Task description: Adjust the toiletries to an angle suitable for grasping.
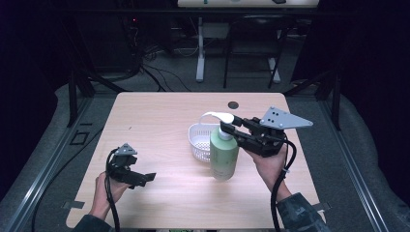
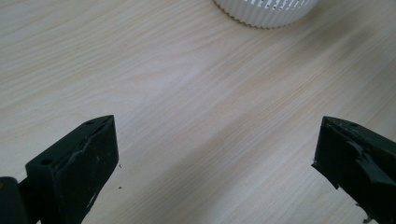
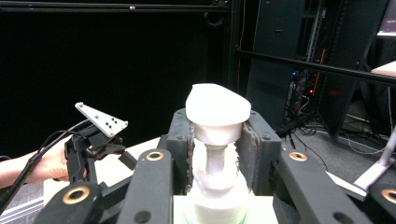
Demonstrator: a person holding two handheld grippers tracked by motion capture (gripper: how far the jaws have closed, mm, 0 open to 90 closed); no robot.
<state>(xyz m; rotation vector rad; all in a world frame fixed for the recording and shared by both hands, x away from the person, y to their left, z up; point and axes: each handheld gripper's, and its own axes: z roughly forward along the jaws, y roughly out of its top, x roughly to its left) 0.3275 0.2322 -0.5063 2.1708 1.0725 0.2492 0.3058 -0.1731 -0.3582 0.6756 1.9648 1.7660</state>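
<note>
1. The right gripper [image 1: 231, 127] pinched the white pump neck of the pale green pump bottle [image 1: 224, 155], its jaws pressed against the collar just under the pump head [image 3: 217, 106].
2. The bottle stood upright on the wooden table [image 1: 159, 121], right of the table's middle, its base on the tabletop.
3. A white slotted basket [image 1: 200, 140] sat just behind and left of the bottle, touching or nearly touching it; the pump spout reached over the basket's rim.
4. The left gripper [image 1: 140, 178] was held low near the table's front left, well apart from the bottle, its jaws spread wide over bare wood with nothing between them.
5. A dark round grommet [image 1: 233, 105] lay near the table's far edge.
6. Another table's legs [image 1: 200, 48] and cables stood on the floor beyond.
7. No label or writing on the bottle could be read.
</note>
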